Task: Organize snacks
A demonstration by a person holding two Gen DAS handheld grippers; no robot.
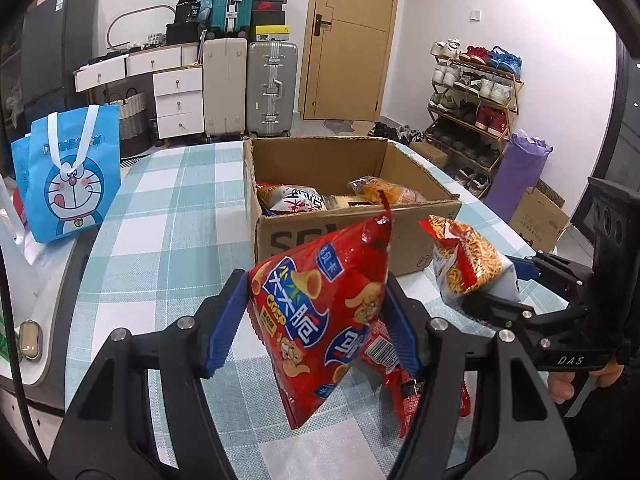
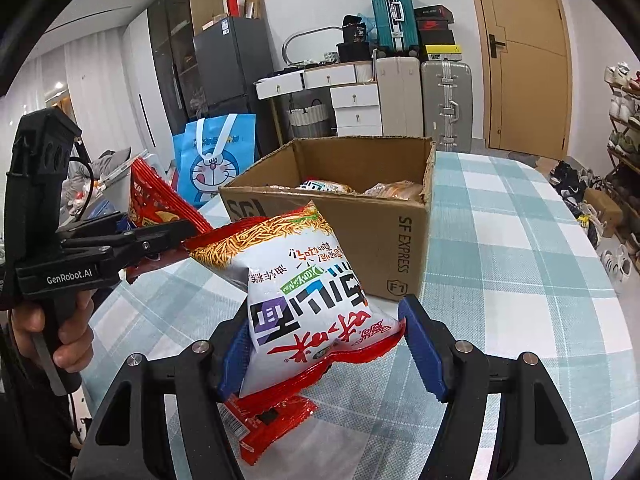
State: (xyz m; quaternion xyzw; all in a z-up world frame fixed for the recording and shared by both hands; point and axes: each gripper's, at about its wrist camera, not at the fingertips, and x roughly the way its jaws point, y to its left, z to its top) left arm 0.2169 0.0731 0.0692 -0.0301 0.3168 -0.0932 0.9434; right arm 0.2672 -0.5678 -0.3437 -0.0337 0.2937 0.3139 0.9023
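Low in the left wrist view, the left gripper [image 1: 316,320] clamps a red crisp bag [image 1: 320,312] above the checked worktop [image 1: 160,240]. At centre of the right wrist view, the right gripper [image 2: 328,344] grips a white noodle-snack bag [image 2: 312,280]. Behind both, mid-frame, stands the open cardboard box [image 2: 360,240] holding more snack packets [image 1: 296,200].

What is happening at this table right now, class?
A person holds a gripper in each hand. The left gripper clamps a red crisp bag; the right gripper clamps a white noodle-snack bag. Both hang above the checked tablecloth, before an open cardboard box holding other snacks.
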